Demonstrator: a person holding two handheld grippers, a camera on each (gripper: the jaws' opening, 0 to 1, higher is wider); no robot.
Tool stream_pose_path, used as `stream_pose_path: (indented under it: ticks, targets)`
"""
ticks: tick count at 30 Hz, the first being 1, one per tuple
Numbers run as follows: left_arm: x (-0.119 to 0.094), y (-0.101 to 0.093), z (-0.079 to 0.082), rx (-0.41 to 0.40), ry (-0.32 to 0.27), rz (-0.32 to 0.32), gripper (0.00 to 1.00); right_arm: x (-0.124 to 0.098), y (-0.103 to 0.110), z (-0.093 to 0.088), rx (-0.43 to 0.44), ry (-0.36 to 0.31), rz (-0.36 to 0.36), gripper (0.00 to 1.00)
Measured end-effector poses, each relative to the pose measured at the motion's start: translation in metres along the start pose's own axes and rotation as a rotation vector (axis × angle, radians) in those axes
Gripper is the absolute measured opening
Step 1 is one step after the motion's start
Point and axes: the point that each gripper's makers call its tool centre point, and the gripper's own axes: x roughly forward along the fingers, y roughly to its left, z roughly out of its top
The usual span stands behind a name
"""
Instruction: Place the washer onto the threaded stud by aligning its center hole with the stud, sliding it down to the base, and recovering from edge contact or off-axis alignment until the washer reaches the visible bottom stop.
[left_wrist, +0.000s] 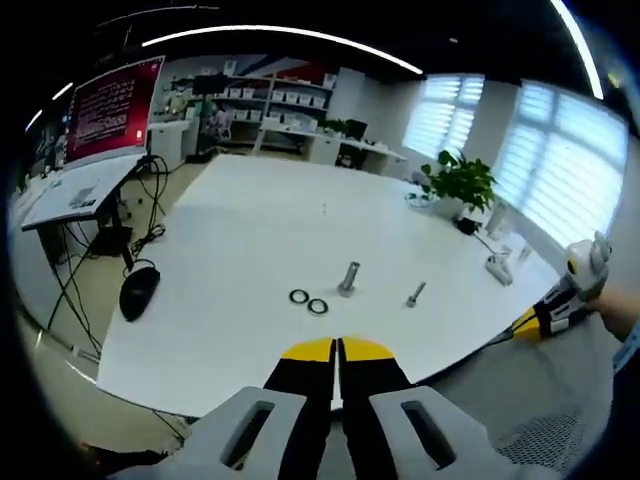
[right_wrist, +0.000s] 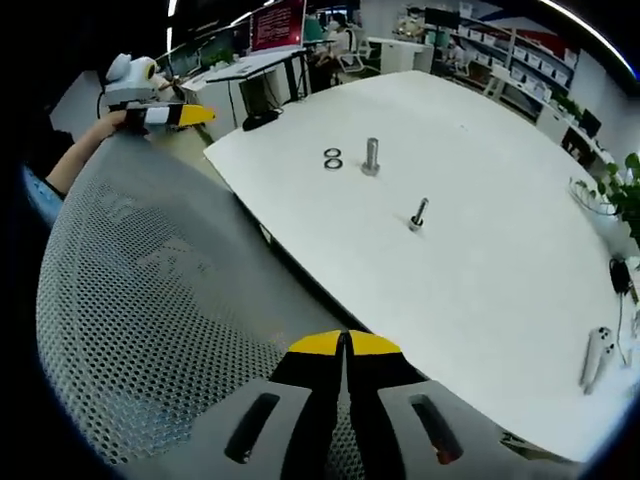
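1. Progress: nothing done yet. Two small dark metal ring washers (left_wrist: 308, 301) lie flat on the broad white counter (left_wrist: 240, 250), side by side, just beside the upright grey threaded stud (left_wrist: 348, 279) with its wider base. Stud is bare, no washer on it.
2. Left tongs (left_wrist: 337, 352), yellow-tipped black jaws, are pressed together and hold nothing; they hang off the near counter edge, well apart from the washers.
3. Right tongs (right_wrist: 346, 346) have the same look, jaws together, empty, over a grey mesh chair back (right_wrist: 150, 300), well apart from the stud (right_wrist: 371, 156) and washers (right_wrist: 332, 158).
4. Left to do, by judgement: pick one washer, centre its hole over the stud, slide it down to the base.
5. Nearby: a second, smaller grey bolt (left_wrist: 415, 294) stands near the stud and could get bumped on approach.
6. Further off: black computer mouse (left_wrist: 139, 291) with cable at the counter edge, green potted plant (left_wrist: 458, 182), white handheld controller (right_wrist: 596, 355). None block the stud.
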Motion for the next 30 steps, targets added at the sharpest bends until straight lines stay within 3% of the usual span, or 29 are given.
stream_pose_path:
  ticks: [1, 3, 4, 5, 7, 8, 11, 15, 17, 18, 20, 22, 26, 30]
  targets:
    - [-0.004, 0.002, 0.008, 0.008, -0.05, -0.007, 0.0, 0.0, 0.0, 0.0, 0.003, 0.002, -0.002, 0.04]
    - [-0.006, 0.006, 0.004, -0.035, -0.009, -0.025, 0.0, -0.002, 0.001, -0.001, 0.012, 0.005, 0.003, 0.04]
    - [-0.003, 0.004, 0.009, -0.04, -0.015, -0.074, 0.0, -0.003, 0.0, -0.001, 0.019, 0.004, -0.001, 0.04]
    - [-0.002, 0.003, 0.01, -0.035, -0.004, -0.112, 0.0, -0.006, -0.002, -0.001, 0.027, 0.002, -0.005, 0.04]
    - [0.002, 0.013, 0.017, -0.007, 0.014, -0.127, 0.0, -0.012, -0.006, 0.004, 0.09, -0.028, -0.018, 0.04]
    - [0.006, 0.018, 0.022, 0.028, 0.022, -0.146, 0.0, -0.015, -0.007, 0.007, 0.131, -0.04, -0.025, 0.04]
    - [0.016, 0.032, 0.031, 0.104, 0.051, -0.151, 0.0, -0.018, -0.002, 0.009, 0.146, -0.031, -0.03, 0.04]
    - [0.042, 0.046, 0.035, 0.256, 0.127, -0.183, 0.0, -0.009, -0.018, -0.01, 0.129, 0.05, -0.156, 0.05]
    - [0.059, 0.047, 0.029, 0.296, 0.18, -0.227, 0.0, -0.008, -0.027, -0.012, 0.123, 0.054, -0.2, 0.04]
    - [0.066, 0.049, 0.024, 0.325, 0.207, -0.237, 0.0, -0.007, -0.027, -0.01, 0.115, 0.047, -0.181, 0.04]
    - [0.086, 0.056, 0.013, 0.413, 0.261, -0.259, 0.0, -0.004, -0.024, -0.007, 0.179, 0.027, -0.141, 0.04]
    - [0.103, 0.059, -0.007, 0.47, 0.35, -0.294, 0.04, -0.006, -0.028, -0.01, 0.159, 0.035, -0.163, 0.04]
    - [0.136, 0.06, -0.047, 0.631, 0.517, -0.35, 0.21, -0.006, -0.032, -0.011, 0.16, 0.034, -0.192, 0.03]
    - [0.161, 0.055, -0.068, 0.717, 0.624, -0.386, 0.27, -0.005, -0.032, -0.015, 0.162, 0.054, -0.189, 0.04]
